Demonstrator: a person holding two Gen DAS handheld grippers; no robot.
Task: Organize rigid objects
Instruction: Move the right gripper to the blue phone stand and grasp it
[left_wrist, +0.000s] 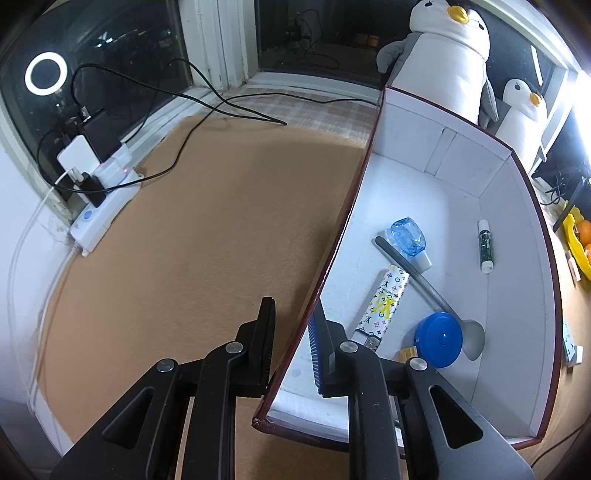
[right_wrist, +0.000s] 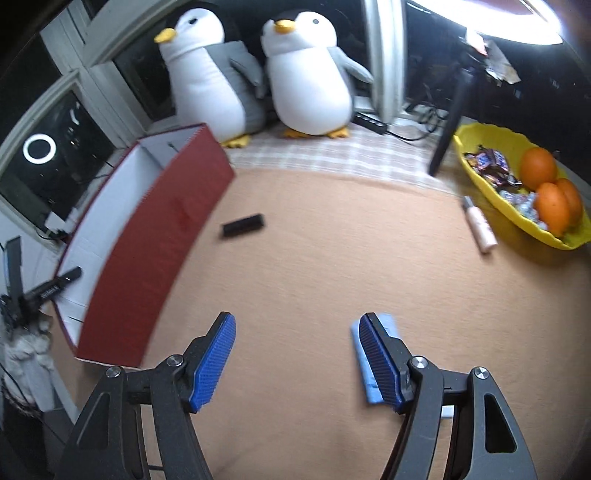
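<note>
A red box with a white inside (left_wrist: 436, 173) stands on the tan mat. My left gripper (left_wrist: 293, 306) is shut on its near side wall, one finger outside and one inside. In the box lie a clear blue bottle (left_wrist: 408, 236), a grey spoon (left_wrist: 424, 280), a patterned white tube (left_wrist: 384, 302), a round blue case (left_wrist: 438, 339) and a green tube (left_wrist: 485, 245). My right gripper (right_wrist: 295, 318) hangs open over bare mat, right of the box (right_wrist: 159, 236). A light blue flat item (right_wrist: 364, 365) lies beside its right finger. A black bar (right_wrist: 243, 225) and a pink tube (right_wrist: 480, 229) lie farther off.
A yellow bowl (right_wrist: 491, 199) with oranges (right_wrist: 539, 168) and sweets sits at the right. Two plush penguins (right_wrist: 210, 85) stand behind the box, a dark stand leg (right_wrist: 448, 122) beside them. A white power strip (left_wrist: 99, 210) with cables lies by the window at the left.
</note>
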